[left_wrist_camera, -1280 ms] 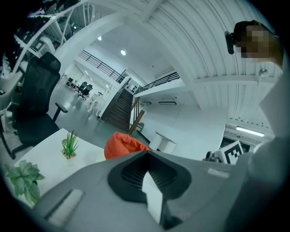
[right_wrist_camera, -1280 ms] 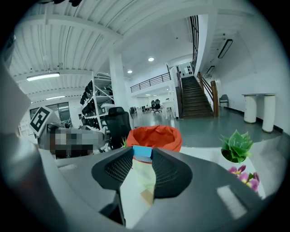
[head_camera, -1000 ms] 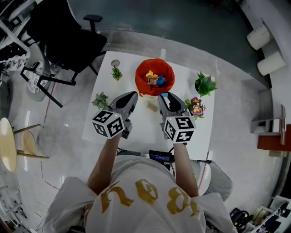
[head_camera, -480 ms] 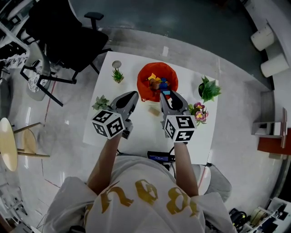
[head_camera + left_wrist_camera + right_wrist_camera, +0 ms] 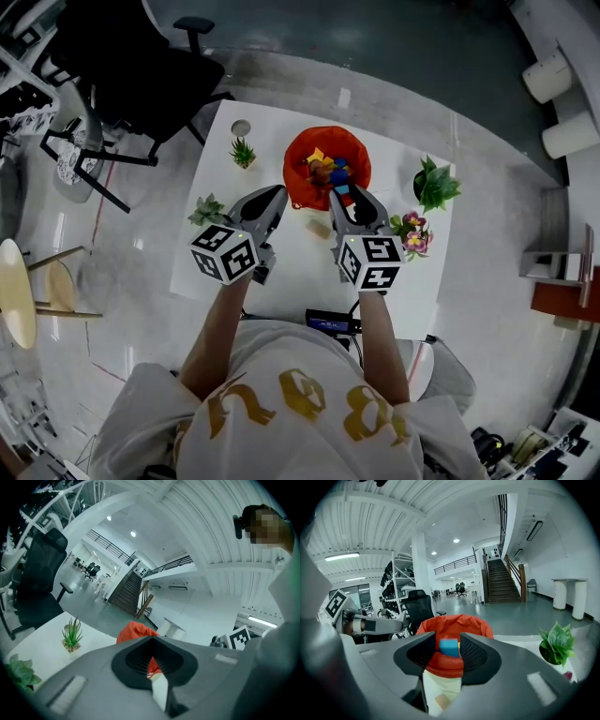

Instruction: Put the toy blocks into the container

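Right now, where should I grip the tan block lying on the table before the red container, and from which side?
Close on two opposite side faces of the tan block, coming from above. It lies flat and alone on the white table, short of the red container, so its sides are free.

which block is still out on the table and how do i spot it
Find the white table, then the red container at its far side. Just on the near side of the container, on the bare tabletop, lies a small tan block. It is the only block lying on the table, and dull beside the bright ones inside.
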The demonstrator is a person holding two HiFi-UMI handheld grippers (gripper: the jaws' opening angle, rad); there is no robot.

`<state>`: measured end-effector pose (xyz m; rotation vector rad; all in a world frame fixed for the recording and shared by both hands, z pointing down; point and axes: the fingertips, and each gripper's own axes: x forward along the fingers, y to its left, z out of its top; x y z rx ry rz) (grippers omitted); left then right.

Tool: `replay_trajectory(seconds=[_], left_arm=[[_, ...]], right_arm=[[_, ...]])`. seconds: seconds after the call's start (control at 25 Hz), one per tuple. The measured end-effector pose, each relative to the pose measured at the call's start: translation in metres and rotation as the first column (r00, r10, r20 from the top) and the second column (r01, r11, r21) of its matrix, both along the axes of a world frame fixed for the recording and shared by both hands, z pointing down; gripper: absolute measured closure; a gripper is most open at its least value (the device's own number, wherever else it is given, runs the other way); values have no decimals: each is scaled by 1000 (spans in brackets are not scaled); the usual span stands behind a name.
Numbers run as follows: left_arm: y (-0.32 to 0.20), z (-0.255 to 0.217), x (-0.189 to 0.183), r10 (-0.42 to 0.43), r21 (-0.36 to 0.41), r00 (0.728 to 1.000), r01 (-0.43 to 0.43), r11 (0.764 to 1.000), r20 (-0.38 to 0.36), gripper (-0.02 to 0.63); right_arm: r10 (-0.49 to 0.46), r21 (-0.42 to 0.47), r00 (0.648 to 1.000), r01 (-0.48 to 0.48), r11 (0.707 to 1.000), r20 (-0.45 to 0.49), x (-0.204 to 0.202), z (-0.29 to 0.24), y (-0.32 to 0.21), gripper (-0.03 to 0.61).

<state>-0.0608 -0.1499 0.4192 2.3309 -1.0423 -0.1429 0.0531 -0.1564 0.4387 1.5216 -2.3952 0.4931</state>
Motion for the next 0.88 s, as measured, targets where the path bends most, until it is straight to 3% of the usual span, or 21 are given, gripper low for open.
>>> replay_trajectory(seconds=[0.04,0.88], left_arm=[[0,0,1,4,0,1000,-4,1000,0,614],[26,-4,-1,15,10,1000,-15,1000,2,614]], right_arm=[[-3,1,1000,3,1000,-1,-1,0,0,380],[-25,-13,999,25,1000,-22,-7,2,31,391]])
